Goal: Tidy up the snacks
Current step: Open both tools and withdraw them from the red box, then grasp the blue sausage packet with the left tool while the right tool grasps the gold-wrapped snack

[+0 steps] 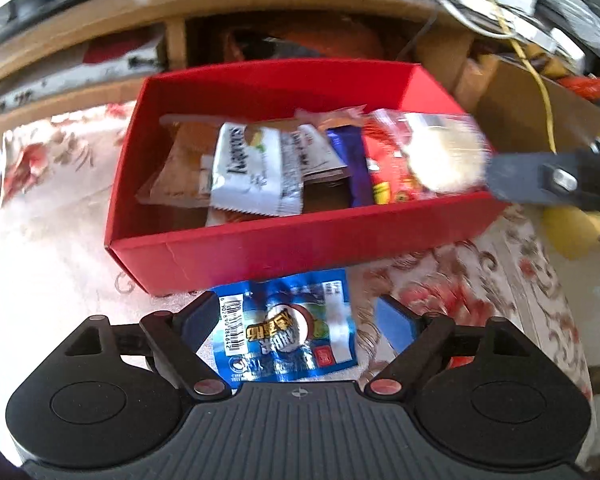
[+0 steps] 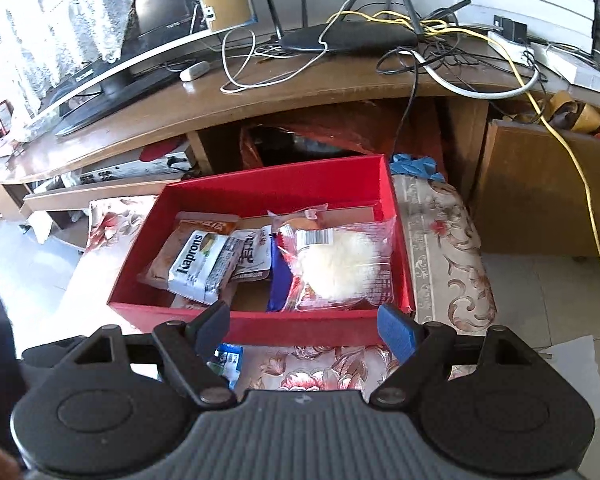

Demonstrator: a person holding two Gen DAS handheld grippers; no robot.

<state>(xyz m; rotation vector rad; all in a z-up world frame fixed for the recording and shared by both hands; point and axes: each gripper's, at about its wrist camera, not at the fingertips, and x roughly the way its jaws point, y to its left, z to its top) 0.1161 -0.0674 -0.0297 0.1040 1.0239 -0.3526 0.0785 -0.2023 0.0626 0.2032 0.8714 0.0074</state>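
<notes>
Left gripper [image 1: 298, 322]: fingers spread wide and released, one on each side of a blue foil snack packet [image 1: 288, 332] without touching it.
Blue foil snack packet: lies flat on the floral-patterned cloth [image 1: 460, 280], just in front of the near wall of the red cardboard box [image 1: 300, 240]; in the right wrist view only a corner shows.
Right gripper [image 2: 302, 326]: fingers apart, holding nothing, hovering at the box's near wall.
Red cardboard box: open-topped, resting on the cloth, holding several snacks.
Box contents: a white "Kaprons" wrapper [image 2: 202, 266] at the left over a brown packet [image 2: 180, 246]; a dark blue bar [image 2: 278, 280] in the middle; a clear-wrapped pale round cake [image 2: 340, 266] at the right.
Background: a wooden TV stand [image 2: 260, 92] with a black router [image 2: 348, 38] and tangled cables.
</notes>
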